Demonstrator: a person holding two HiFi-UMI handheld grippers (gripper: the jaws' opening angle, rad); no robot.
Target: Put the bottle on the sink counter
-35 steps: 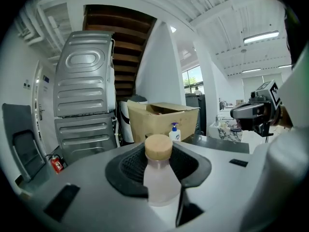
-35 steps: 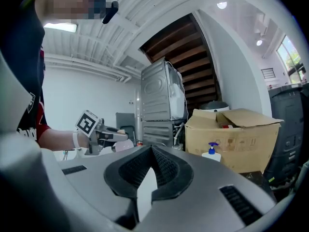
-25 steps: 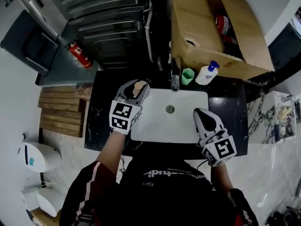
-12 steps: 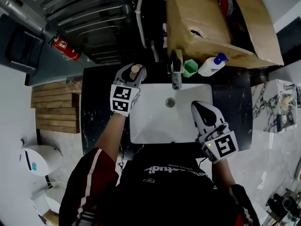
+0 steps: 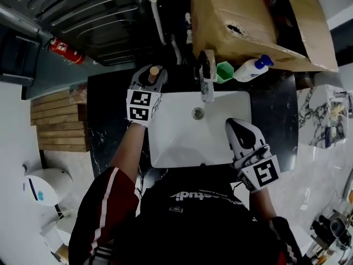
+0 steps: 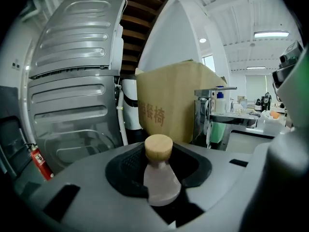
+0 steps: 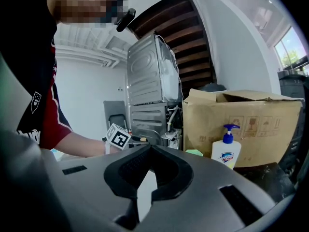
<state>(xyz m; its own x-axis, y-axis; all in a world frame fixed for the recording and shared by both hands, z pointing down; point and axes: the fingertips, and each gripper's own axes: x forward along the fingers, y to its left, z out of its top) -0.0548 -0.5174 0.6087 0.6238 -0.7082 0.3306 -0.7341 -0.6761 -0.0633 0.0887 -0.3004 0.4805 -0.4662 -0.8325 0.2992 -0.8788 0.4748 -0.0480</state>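
One risk dominates: the small pale bottle with a round wooden cap, clamped in the left gripper over the black marble sink counter (right gripper closed, empty), may topple into the white basin if released tilted or too near the rim.
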